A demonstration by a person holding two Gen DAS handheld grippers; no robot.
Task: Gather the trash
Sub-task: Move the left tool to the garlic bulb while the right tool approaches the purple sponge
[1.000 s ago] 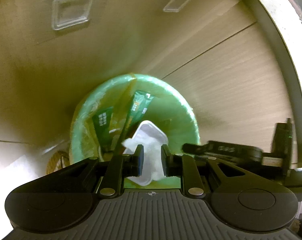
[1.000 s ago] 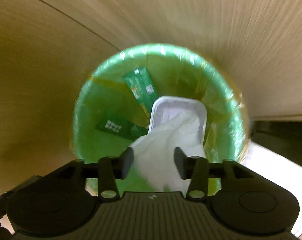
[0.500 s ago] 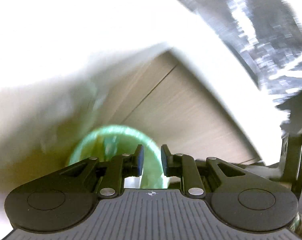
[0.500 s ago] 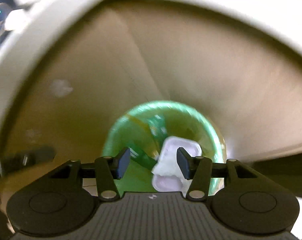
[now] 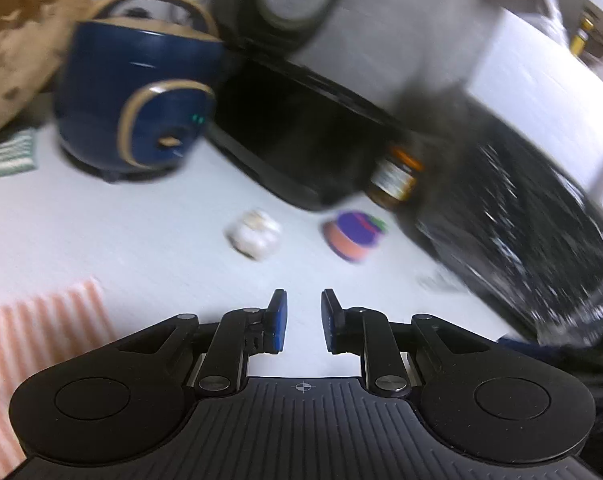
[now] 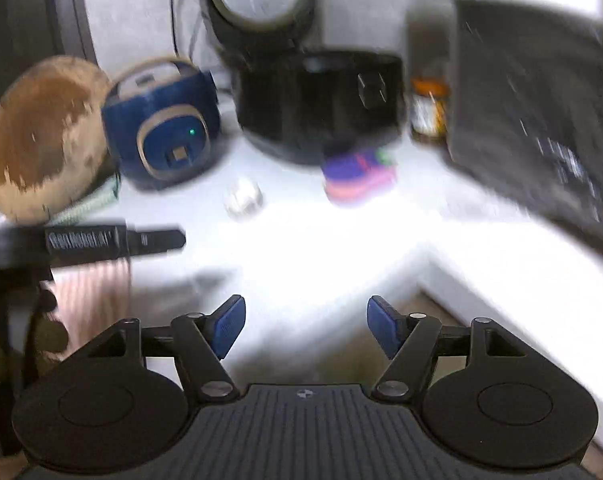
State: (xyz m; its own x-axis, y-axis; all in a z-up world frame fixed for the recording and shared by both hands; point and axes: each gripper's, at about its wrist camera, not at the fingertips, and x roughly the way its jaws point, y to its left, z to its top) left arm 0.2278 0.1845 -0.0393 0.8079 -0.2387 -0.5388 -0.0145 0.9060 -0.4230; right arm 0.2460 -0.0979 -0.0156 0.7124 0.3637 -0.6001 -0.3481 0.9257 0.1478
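A crumpled white paper ball [image 5: 253, 238] [image 6: 243, 198] lies on the white counter [image 5: 149, 248] [image 6: 341, 240]. To its right sits a small purple and orange cup [image 5: 355, 236] [image 6: 359, 178]. My left gripper [image 5: 303, 320] hovers above the counter in front of both, its jaws a narrow gap apart with nothing between them. My right gripper [image 6: 305, 324] hangs over the counter's front edge with its jaws opening wide and empty. One of the left gripper's fingers [image 6: 153, 240] reaches in from the left of the right wrist view.
At the back stand a blue rice cooker [image 5: 141, 108] [image 6: 161, 120], a black appliance [image 5: 301, 140] [image 6: 321, 108], an orange-lidded jar [image 5: 395, 176] [image 6: 427, 112] and a black oven [image 5: 521, 220] [image 6: 541, 120]. A round wooden board [image 6: 41, 136] leans at left. A pink striped cloth [image 5: 33, 340] lies near the front.
Both grippers have risen from over the green-lined bin to the countertop. The bin with its tray and tissue has left view. The right jaws stand wider.
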